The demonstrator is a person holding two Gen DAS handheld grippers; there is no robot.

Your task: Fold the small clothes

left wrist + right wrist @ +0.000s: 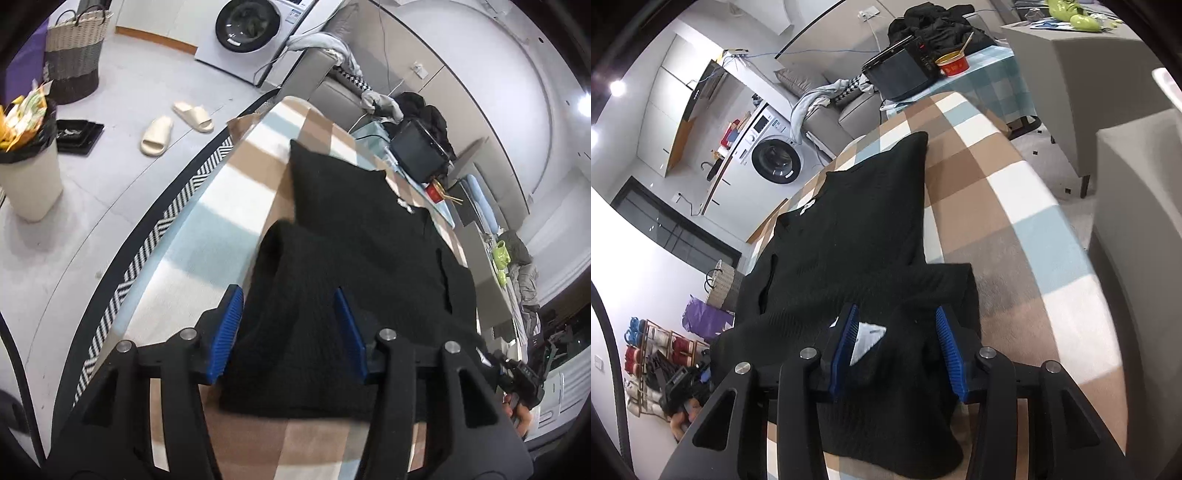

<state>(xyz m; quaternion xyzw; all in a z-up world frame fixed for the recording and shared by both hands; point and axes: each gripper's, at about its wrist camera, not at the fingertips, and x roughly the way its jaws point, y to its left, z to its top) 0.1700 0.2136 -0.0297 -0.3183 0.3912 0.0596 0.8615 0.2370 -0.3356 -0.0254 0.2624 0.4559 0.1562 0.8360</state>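
Both blue-padded black grippers, left [288, 325] and right [895, 343], spread wide around, not clamping, near folds of black knit sweater [351, 229] on checked tablecloth [236, 192]; risk: closing on several layers, dragging fold askew.

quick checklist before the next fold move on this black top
1. Left gripper open: ok, jaws wide.
2. Right gripper open: ok, jaws wide.
3. Black top between the left jaws: ok, a folded edge lies there.
4. Top between the right jaws: ok, fabric and a white tag.
5. Top fully on the checked cloth: ok.
6. Fingers touching fabric: cannot tell.
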